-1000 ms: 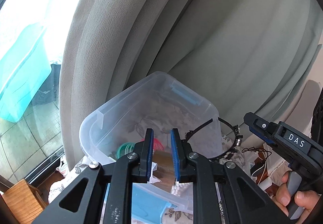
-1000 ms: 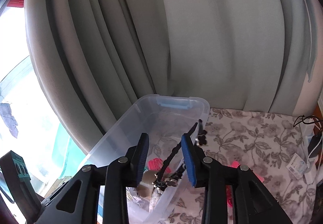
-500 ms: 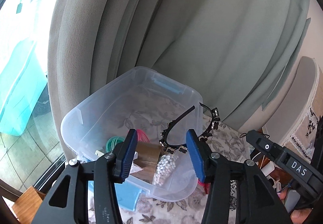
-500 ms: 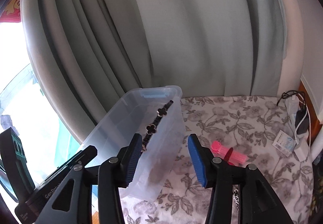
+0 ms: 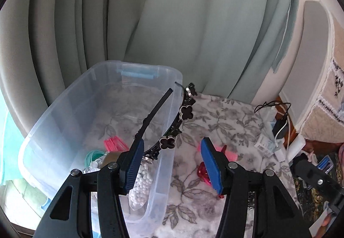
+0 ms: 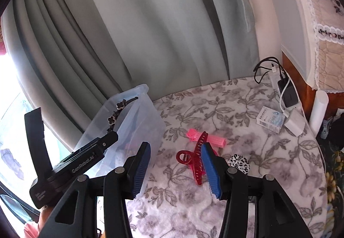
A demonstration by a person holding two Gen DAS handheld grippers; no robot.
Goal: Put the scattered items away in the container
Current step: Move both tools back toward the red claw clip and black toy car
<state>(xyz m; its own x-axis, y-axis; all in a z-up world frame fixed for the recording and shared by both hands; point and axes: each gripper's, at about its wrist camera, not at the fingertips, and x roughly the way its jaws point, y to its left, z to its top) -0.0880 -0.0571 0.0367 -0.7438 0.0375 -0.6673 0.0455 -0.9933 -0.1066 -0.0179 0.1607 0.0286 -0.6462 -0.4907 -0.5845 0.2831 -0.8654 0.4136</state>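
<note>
Left tool (image 5: pixel 172 165) opening, empty, clear bin (image 5: pixel 53 130) holding clover headband (image 5: pixel 169 126), bead bag (image 5: pixel 142 184)

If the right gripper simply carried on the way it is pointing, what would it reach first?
Most likely the red claw clip on the floral cloth: it lies just ahead of the open right gripper, by its right-hand finger. The pink roller lies beyond it. Depth is uncertain.
</note>
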